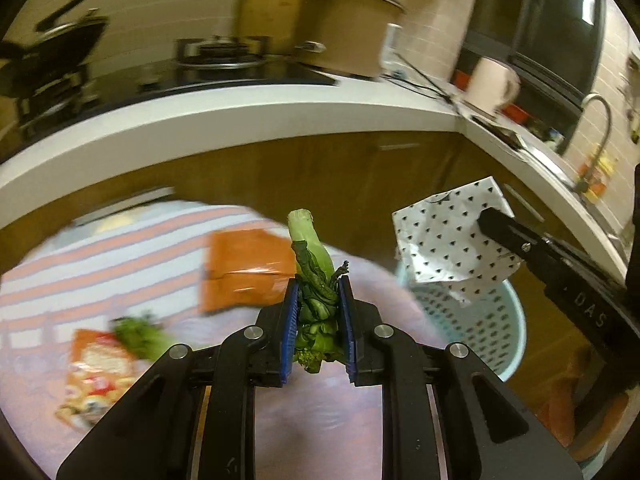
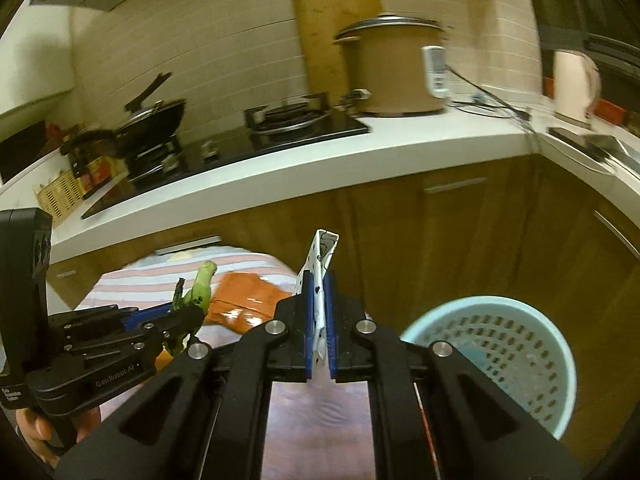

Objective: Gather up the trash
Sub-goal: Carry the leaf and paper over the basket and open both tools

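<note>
My left gripper [image 1: 318, 284] is shut on a wilted green vegetable stalk [image 1: 310, 248] and holds it above the striped table; the stalk also shows in the right wrist view [image 2: 202, 284]. My right gripper [image 2: 319, 280] is shut on a white wrapper with black dots [image 2: 322, 250], seen edge-on. In the left wrist view the wrapper [image 1: 448, 236] hangs over the light blue perforated bin [image 1: 480, 320]. The bin [image 2: 496, 344] stands on the floor, right of the table. An orange packet [image 1: 246, 268], a printed snack packet [image 1: 92, 376] and green scraps [image 1: 138, 334] lie on the table.
A striped cloth covers the table [image 1: 100, 264]. Behind runs a white counter [image 2: 320, 160] with a gas stove [image 2: 292, 120], a rice cooker [image 2: 396, 64], a wok [image 2: 152, 120] and a kettle [image 2: 572, 84]. Brown cabinets [image 2: 460, 240] stand below.
</note>
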`<act>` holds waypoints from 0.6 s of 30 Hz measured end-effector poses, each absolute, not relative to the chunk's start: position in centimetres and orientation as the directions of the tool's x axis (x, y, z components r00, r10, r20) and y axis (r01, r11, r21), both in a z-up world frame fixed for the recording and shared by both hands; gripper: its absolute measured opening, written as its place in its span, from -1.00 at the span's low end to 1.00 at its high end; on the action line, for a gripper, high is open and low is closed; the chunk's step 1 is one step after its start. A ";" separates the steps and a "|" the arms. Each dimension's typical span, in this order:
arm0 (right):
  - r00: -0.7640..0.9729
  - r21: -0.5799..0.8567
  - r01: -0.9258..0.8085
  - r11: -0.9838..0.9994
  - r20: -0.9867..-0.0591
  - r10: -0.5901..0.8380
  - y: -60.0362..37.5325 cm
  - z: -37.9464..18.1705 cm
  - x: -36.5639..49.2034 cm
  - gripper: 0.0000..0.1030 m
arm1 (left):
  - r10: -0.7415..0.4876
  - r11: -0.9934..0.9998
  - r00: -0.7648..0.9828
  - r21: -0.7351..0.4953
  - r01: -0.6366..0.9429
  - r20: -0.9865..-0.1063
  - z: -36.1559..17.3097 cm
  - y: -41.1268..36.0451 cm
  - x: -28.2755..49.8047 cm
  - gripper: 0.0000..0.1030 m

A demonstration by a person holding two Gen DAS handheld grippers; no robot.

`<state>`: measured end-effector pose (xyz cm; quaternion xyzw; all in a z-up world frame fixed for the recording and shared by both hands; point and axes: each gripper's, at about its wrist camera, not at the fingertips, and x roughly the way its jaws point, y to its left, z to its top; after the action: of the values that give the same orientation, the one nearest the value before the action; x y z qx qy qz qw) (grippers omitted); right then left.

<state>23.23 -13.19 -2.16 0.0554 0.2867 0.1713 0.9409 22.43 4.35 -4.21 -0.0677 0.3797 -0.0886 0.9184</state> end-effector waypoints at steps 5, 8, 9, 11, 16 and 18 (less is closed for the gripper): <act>0.787 0.211 -0.223 0.952 -0.537 0.303 -17.4 -3.3 23.4 -0.93 | -0.295 0.955 0.663 -0.218 0.198 -0.688 -5.4 -0.2 23.8 -0.66; 0.787 0.218 -0.186 0.958 -0.552 0.278 -19.6 -4.3 23.5 -0.92 | -0.326 0.945 0.640 -0.217 0.245 -0.696 -6.3 -3.2 24.4 -0.66; 0.786 0.219 -0.174 0.960 -0.557 0.269 -20.2 -4.6 23.5 -0.93 | -0.331 0.943 0.633 -0.216 0.255 -0.699 -6.6 -3.9 24.5 -0.66; 0.783 0.214 -0.149 0.965 -0.571 0.247 -21.3 -5.3 23.6 -0.93 | -0.348 0.935 0.617 -0.212 0.284 -0.706 -7.3 -5.8 24.9 -0.66; 0.766 0.187 -0.099 0.977 -0.612 0.195 -23.0 -7.2 24.0 -0.93 | -0.382 0.918 0.581 -0.221 0.331 -0.718 -8.9 -9.0 25.7 -0.66; 0.751 0.184 -0.076 0.980 -0.636 0.178 -23.7 -8.3 24.4 -0.93 | -0.391 0.912 0.567 -0.225 0.342 -0.725 -9.5 -9.9 26.2 -0.66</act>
<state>24.36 -23.68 -8.30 0.0734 0.3465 0.0682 0.9327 26.18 -9.87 -9.50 -0.0296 0.4169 -0.2071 0.8845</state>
